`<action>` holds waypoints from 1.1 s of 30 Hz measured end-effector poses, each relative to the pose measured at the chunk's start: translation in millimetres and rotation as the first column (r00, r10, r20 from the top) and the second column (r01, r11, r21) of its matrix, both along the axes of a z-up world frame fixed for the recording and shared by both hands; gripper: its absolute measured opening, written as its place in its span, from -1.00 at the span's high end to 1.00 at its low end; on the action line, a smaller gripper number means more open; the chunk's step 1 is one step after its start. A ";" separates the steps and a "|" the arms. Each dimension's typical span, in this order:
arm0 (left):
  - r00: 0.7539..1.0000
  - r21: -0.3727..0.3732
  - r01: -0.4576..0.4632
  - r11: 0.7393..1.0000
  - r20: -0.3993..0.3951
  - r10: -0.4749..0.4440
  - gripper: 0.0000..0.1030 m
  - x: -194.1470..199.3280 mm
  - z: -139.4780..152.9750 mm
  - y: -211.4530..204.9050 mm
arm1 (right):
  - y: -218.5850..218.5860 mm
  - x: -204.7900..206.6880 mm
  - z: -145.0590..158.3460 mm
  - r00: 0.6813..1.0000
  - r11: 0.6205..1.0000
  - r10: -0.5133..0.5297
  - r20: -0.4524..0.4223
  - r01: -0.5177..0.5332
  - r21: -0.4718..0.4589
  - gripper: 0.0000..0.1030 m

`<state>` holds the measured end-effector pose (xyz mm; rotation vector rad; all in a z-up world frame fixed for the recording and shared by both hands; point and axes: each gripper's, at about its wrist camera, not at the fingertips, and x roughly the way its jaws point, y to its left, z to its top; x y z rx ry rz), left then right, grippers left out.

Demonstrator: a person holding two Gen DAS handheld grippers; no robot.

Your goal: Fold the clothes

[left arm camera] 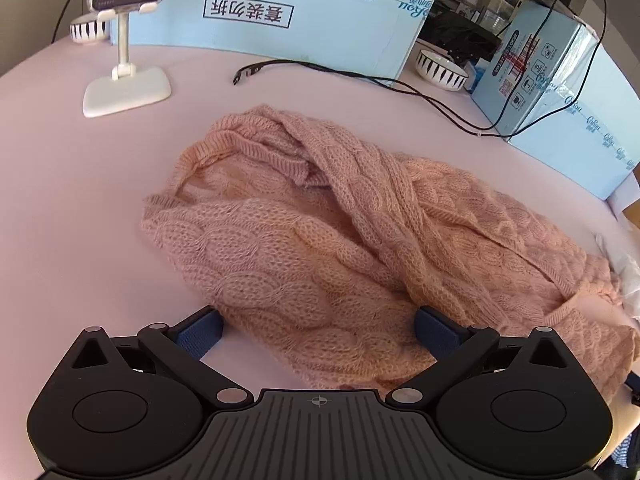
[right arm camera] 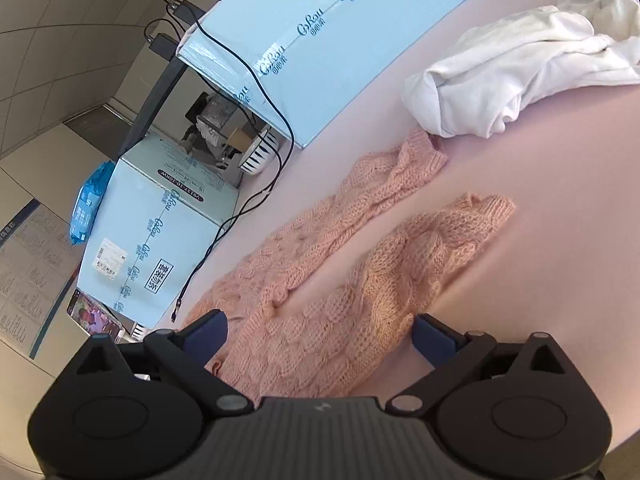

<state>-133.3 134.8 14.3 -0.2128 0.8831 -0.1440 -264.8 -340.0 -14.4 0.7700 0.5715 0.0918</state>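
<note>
Both grippers released above a crumpled pink knit sweater on the pink surface.

Left gripper [left arm camera: 318, 330]: fingers [left arm camera: 200, 334] spread wide, holding nothing; the sweater [left arm camera: 344, 236] lies between and beyond them, its near hem running from 6 to 4 o'clock under the right finger. Bare surface [left arm camera: 80, 200] is free from 7 to 11 o'clock, bounded at 11 o'clock by a phone stand [left arm camera: 126, 88] and at 12 to 3 o'clock by blue cartons [left arm camera: 320, 20], a black cable [left arm camera: 360, 76] and a striped bowl [left arm camera: 440, 68]. Right gripper [right arm camera: 320, 332]: fingers [right arm camera: 434, 336] likewise spread and empty, straddling the sweater, whose two sleeves extend toward 1 o'clock with a strip of bare surface between them. A white garment [right arm camera: 520, 68] lies at 1 o'clock, near one sleeve cuff. Open surface spans 2 to 4 o'clock; cartons close off 10 to 12 o'clock.
</note>
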 end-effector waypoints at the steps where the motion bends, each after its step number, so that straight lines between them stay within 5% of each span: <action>1: 1.000 0.006 0.005 1.000 0.008 -0.005 -0.92 -0.6 0.3 -0.4 | 0.4 1.8 -4.0 1.000 1.000 0.002 -0.002 -0.002 -0.001 0.43; 2: 1.000 0.028 0.018 0.999 0.018 -0.018 -0.77 -3.3 1.2 0.3 | 0.1 7.1 -13.1 0.999 0.999 0.028 -0.026 -0.027 0.025 0.82; 4: 0.999 0.058 0.034 0.998 0.030 -0.036 -0.33 -8.1 4.2 3.7 | -3.2 6.4 -23.8 0.999 0.997 0.040 0.021 -0.041 0.071 0.83; 6: 0.998 0.045 0.044 0.998 0.038 -0.046 0.38 -11.0 7.3 9.5 | -2.7 1.7 -22.6 0.998 0.997 0.045 0.051 -0.048 0.059 0.83; 8: 0.999 -0.062 0.042 0.997 0.000 -0.042 0.60 -11.2 11.4 22.3 | -4.6 -3.8 -19.2 0.994 0.996 0.044 0.101 -0.051 0.068 0.83; 14: 0.999 -0.247 0.049 0.968 -0.010 -0.053 0.66 -24.5 29.5 39.8 | -13.6 -35.8 16.7 0.957 0.997 0.041 0.289 -0.059 0.052 0.84; 18: 0.996 -0.295 0.052 0.954 -0.055 -0.072 0.66 -38.2 31.0 41.1 | -12.1 -51.5 33.8 0.969 0.994 0.044 0.244 -0.018 -0.108 0.84; 23: 0.986 -0.312 0.004 0.950 -0.154 -0.055 0.66 -46.0 15.5 46.4 | -23.1 -50.6 7.7 0.995 0.999 0.049 0.085 -0.050 0.018 0.84; 26: 0.988 -0.317 0.000 0.949 -0.144 -0.048 0.66 -53.1 22.9 48.4 | -29.6 -65.7 11.2 0.985 0.997 0.038 0.166 -0.050 0.065 0.83; 29: 0.995 -0.325 0.019 0.946 -0.084 -0.049 0.66 -62.7 40.2 47.6 | -27.5 -75.2 21.5 0.968 0.999 0.040 0.247 -0.042 0.001 0.83; 33: 0.996 -0.373 0.010 0.928 -0.083 -0.044 0.66 -73.5 39.3 48.8 | -29.0 -76.3 21.6 0.960 0.997 0.058 0.273 -0.070 0.034 0.83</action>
